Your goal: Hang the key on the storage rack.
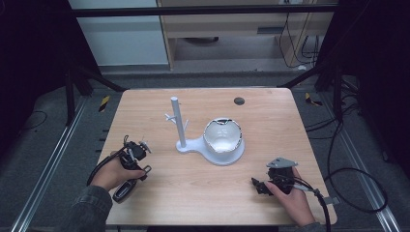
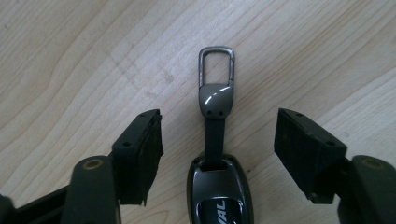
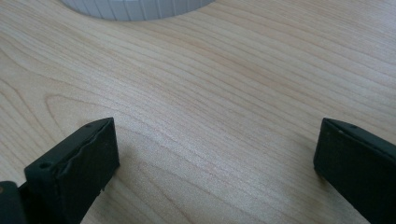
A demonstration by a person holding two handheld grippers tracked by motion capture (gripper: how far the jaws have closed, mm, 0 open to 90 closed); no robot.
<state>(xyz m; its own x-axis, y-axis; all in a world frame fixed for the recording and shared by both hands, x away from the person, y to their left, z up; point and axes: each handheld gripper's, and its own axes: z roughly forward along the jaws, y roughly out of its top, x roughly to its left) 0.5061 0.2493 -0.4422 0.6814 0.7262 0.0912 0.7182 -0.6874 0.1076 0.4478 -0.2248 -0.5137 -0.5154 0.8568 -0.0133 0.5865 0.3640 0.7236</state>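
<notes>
Black jaws, left hand-held gripper (image 2: 217,140): spread wide, holding nothing, one jaw either side of the key fob.
Key fob (image 2: 219,196): dark glossy shell flat on the wooden counter (image 2: 84,56), near its left front edge; a short strap joins it to a metal clip (image 2: 215,81).
Handling: likely light and rigid; the polished shell looks slippery (the strap probably flexes).
Where to grip: across the fob's sides, or the clip.
Right hand-held gripper (image 3: 215,154): wide apart, empty, over bare wood.
Beyond: white stand (image 1: 212,145) with a bowl (image 1: 222,136), mid-counter.
</notes>
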